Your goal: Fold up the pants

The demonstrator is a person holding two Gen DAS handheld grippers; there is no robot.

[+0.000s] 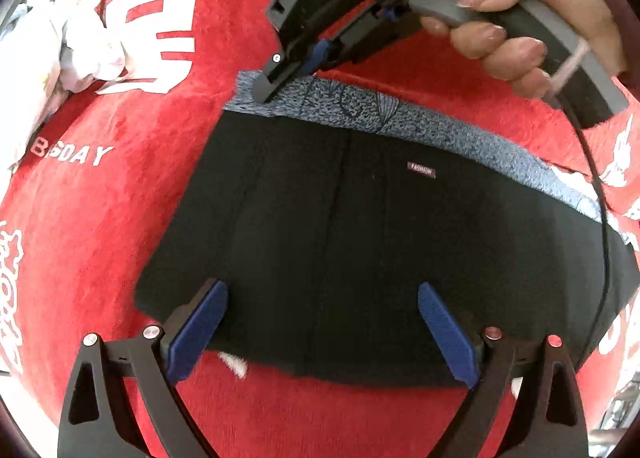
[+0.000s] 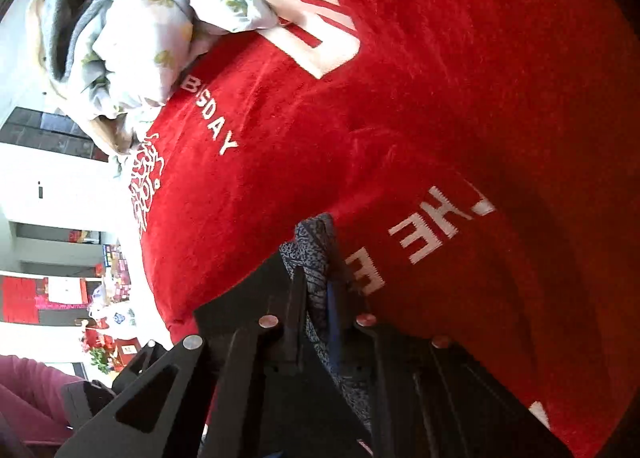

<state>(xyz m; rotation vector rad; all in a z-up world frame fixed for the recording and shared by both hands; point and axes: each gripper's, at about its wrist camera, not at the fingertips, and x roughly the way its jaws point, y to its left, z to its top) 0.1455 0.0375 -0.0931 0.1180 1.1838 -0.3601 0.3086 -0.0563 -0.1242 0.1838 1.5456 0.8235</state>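
Observation:
Black pants (image 1: 320, 218) with a speckled blue-grey waistband (image 1: 400, 118) lie flat on a red blanket (image 1: 100, 218). My left gripper (image 1: 322, 288) stands open above the near edge of the pants, with its blue pads spread wide and nothing pinched. In the left wrist view my right gripper (image 1: 266, 92), held by a hand (image 1: 520, 30), comes in from the top and is shut on the waistband's far left corner. The right wrist view shows the same grip close up: the right gripper (image 2: 318, 278) is shut on the speckled waistband (image 2: 312, 238), whose corner sticks out past the fingertips.
A crumpled pale floral cloth (image 1: 60, 38) lies at the blanket's far left, also seen as the floral cloth (image 2: 152, 18) in the right wrist view. The red blanket (image 2: 400, 118) carries white lettering. A black cable (image 1: 600, 198) hangs across the right end of the pants.

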